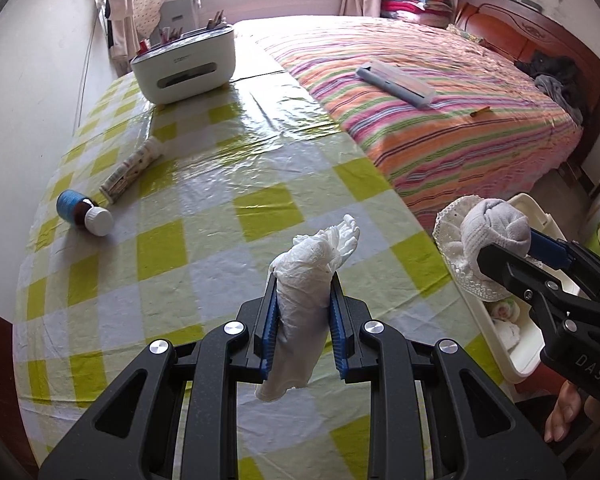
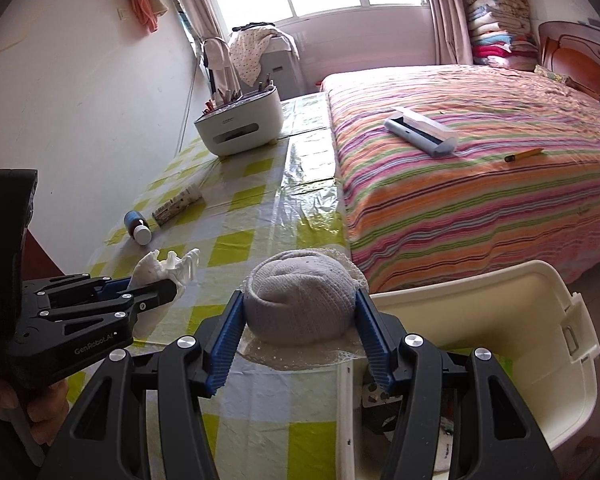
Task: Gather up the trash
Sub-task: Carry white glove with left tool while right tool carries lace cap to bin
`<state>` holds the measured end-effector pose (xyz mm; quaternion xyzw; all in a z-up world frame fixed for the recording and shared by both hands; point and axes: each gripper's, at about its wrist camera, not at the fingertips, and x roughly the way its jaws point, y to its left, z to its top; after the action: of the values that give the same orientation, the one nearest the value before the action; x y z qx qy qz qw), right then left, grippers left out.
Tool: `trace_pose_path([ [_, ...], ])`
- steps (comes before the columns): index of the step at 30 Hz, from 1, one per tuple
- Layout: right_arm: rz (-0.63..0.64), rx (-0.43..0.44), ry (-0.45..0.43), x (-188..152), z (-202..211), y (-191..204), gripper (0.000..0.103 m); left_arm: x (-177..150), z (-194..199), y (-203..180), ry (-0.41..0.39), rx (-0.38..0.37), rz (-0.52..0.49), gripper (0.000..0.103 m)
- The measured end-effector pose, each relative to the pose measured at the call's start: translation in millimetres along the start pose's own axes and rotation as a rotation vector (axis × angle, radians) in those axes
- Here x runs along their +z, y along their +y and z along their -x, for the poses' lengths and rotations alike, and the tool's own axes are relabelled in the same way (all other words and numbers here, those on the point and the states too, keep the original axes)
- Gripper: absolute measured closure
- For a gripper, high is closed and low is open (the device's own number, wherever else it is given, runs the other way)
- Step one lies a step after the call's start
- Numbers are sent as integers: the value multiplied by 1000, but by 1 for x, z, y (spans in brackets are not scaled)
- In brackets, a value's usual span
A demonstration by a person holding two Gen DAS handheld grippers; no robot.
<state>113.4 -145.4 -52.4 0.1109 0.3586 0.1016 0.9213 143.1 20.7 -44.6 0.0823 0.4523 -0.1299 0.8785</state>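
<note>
My left claw [image 1: 303,312] is clenched on a crumpled tissue [image 1: 308,280], soft and weightless, pinched at mid-length so neither end slips. At three o'clock my right claw [image 2: 298,328] grips a balled sock [image 2: 300,300] across its width, springy and light, angled down over the white bin [image 2: 540,344] beside the worktop [image 1: 204,184]. Farther off, at ten o'clock, a bottle [image 1: 85,213] and tube [image 1: 132,170] lie untouched.

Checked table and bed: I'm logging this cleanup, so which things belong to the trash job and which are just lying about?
Job:
- crumpled white tissue in left gripper
- balled grey-white sock in right gripper
- cream plastic bin

Lying about:
- blue-labelled brown bottle
- printed tube
- white desk organiser
- grey roller
</note>
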Motion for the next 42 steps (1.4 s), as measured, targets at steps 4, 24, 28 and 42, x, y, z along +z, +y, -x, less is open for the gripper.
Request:
trace_pose_path([
  [4, -22, -7, -15, -3, 7, -8, 50, 0, 0, -12, -3, -3, -23, 81],
  [24, -125, -58, -68, -12, 36, -46, 49, 0, 4, -68, -13, -52, -113, 81],
  [28, -139, -61, -79, -13, 40, -53, 49, 0, 4, -78, -13, -57, -126, 81],
  [42, -177, -90, -104, -16, 58, -75, 49, -2, -1, -117, -6, -87, -185, 81],
])
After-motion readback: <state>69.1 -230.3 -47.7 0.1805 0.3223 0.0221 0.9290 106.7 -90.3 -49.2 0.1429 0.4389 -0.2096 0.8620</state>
